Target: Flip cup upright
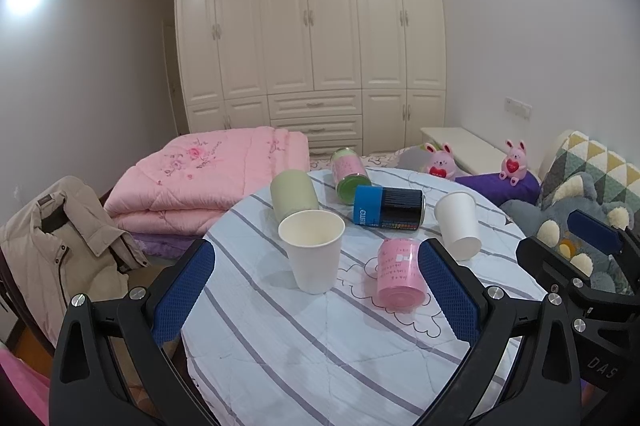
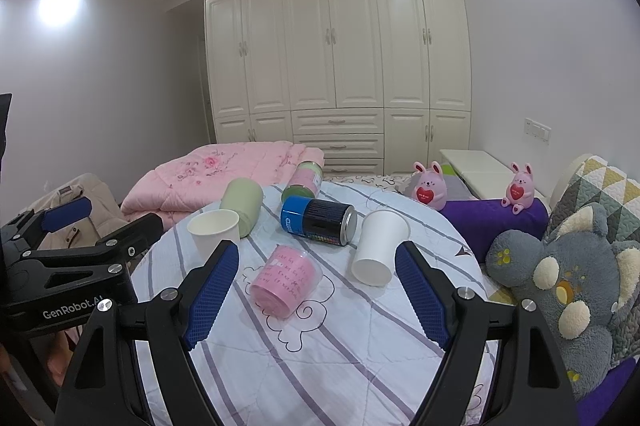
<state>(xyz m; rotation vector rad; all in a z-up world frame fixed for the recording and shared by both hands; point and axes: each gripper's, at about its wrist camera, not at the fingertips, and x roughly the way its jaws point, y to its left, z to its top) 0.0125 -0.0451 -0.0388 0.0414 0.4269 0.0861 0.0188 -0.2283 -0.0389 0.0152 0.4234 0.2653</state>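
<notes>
Round table [image 1: 320, 346] draped in a pale cloth with grey stripes, seen from just above its near edge, with a cream wardrobe [image 1: 312, 26] filling the far wall

Near the table's middle, lying on its side: a dark can [image 1: 388, 206] with a blue end, taken here as the landmark. Left of the can and nearer the camera, a white paper cup [image 1: 314, 250] standing upright, mouth open to the ceiling. Right of the can, a second white paper cup [image 1: 458, 226] resting mouth down, tilted, base up; in the right wrist view the same cup [image 2: 378, 246] leaning toward the can. In front of the can, a pink cup [image 1: 398, 272] lying on its side. Behind and left of the can, a pale green cup [image 1: 294, 194] on its side, touching the upright cup's rim in the left wrist view. Directly behind the can, a green and pink jar [image 1: 348, 174] also on its side

Left gripper [image 1: 316, 290] hovering above the near table edge, blue pads spread wide, pinching nothing, the upright cup and pink cup framed between them. Right gripper [image 2: 316, 290] likewise spread wide and empty, pink cup [image 2: 286, 280] between its pads, upturned white cup just beyond its right pad

Beyond the table, left of the can: a folded pink quilt [image 1: 208, 178] and a beige coat [image 1: 60, 238]. Right of the can: two pink toy rabbits [image 2: 430, 186], a purple cushion [image 2: 492, 222], a grey stuffed toy [image 2: 568, 286]
</notes>
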